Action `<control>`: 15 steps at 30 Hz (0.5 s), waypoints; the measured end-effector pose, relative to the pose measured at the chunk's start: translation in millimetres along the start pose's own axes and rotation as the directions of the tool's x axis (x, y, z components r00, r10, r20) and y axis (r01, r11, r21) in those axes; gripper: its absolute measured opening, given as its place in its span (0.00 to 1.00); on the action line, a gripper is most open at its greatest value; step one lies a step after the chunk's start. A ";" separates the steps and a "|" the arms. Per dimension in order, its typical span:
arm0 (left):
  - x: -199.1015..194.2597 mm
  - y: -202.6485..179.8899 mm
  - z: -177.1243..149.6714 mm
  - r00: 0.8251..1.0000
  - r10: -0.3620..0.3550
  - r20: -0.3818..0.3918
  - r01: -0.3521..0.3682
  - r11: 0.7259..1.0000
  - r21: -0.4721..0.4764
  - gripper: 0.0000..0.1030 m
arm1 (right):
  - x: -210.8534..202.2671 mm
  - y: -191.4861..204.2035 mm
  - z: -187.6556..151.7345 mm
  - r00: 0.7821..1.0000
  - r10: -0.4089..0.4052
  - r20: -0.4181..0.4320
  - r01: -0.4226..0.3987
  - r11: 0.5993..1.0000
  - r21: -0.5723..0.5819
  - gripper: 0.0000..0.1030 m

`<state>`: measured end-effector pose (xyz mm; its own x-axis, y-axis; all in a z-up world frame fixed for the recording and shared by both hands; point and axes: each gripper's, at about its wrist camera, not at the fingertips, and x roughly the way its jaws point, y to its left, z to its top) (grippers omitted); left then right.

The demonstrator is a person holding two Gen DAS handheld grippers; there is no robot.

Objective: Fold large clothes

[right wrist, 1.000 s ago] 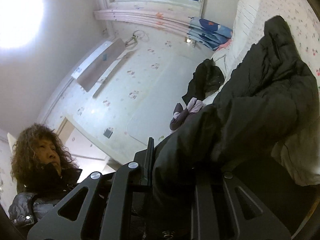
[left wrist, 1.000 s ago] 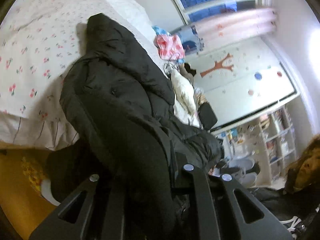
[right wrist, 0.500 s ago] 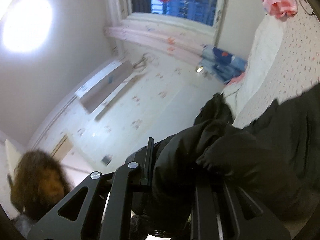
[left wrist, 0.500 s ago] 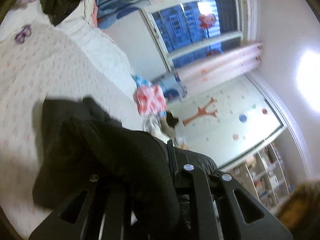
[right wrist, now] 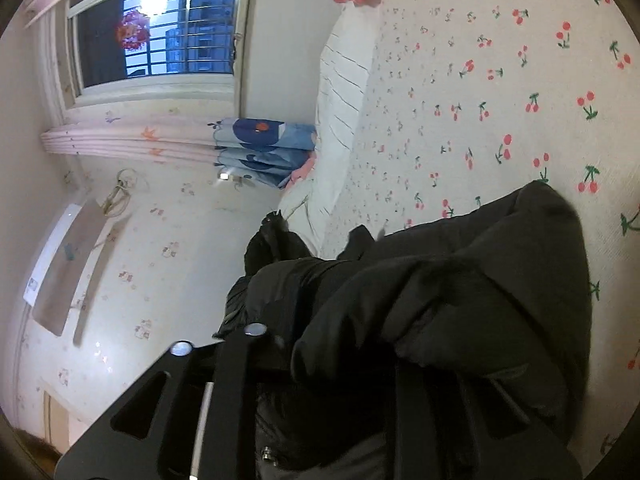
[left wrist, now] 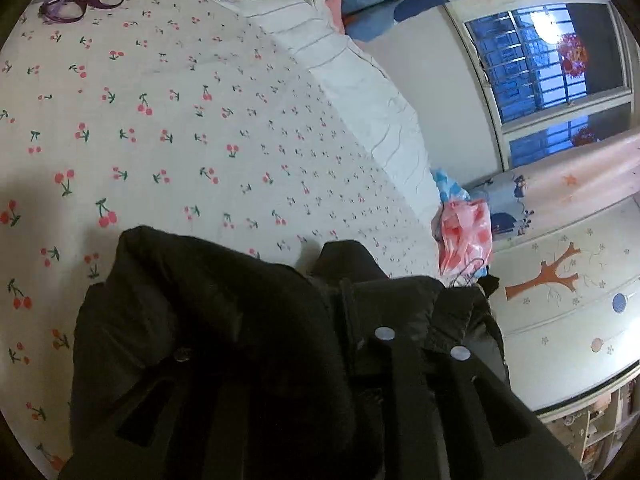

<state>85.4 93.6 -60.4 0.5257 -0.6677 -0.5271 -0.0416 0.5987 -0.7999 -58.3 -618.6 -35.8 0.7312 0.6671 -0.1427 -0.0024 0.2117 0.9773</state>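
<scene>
Bedroom | left gripper (left wrist: pixel 280 364) and right gripper (right wrist: pixel 324 352) each pinching black padded coat (left wrist: pixel 224 312) | held over cherry-print bed (left wrist: pixel 192 120), likely to lay it flat for folding

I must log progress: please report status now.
Both tongs shut on black coat. Coat bunched over cherry-print bed. Purple glasses far off.

Below my claws lay a bed spread with a white cherry-printed sheet (left wrist: pixel 208 128). On it rested the bulky black padded jacket (left wrist: pixel 224 320), a purple strappy item (left wrist: pixel 80 0) at one far corner, and a crumpled pink-and-white cloth (left wrist: pixel 466 232) at its edge.
</scene>
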 end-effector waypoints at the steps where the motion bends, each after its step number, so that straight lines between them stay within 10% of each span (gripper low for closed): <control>1: -5.4 0.7 1.3 0.999 -0.034 -0.019 0.033 0.999 -0.025 0.28 | -0.9 1.6 0.4 1.000 0.022 -0.001 -0.022 1.000 0.009 0.48; 6: -62.0 4.8 17.2 0.946 -0.310 0.093 0.324 0.910 -0.259 0.85 | -51.8 24.8 -5.3 0.984 0.143 0.110 -0.146 0.989 0.015 0.89; 9: -106.9 -24.0 21.7 0.912 -0.353 0.209 0.390 0.904 -0.176 0.91 | -56.8 75.2 -14.0 0.994 0.045 0.097 -0.028 0.985 -0.173 0.89; 13: -107.2 -105.9 0.7 0.958 -0.233 0.170 0.207 0.966 0.156 0.93 | -10.5 136.4 -35.9 0.970 -0.229 0.084 0.242 0.860 -0.450 0.89; 15: -76.3 -143.2 -19.0 0.982 -0.166 0.089 0.131 0.941 0.311 0.93 | 42.7 152.1 -48.2 0.887 -0.447 0.112 0.422 0.690 -0.588 0.89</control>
<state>35.1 50.5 88.9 0.5991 -0.7156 -0.3592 0.2938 0.6138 -0.7328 -60.3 -523.5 99.2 0.7260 0.4175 -0.5465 -0.0944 0.8476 0.5222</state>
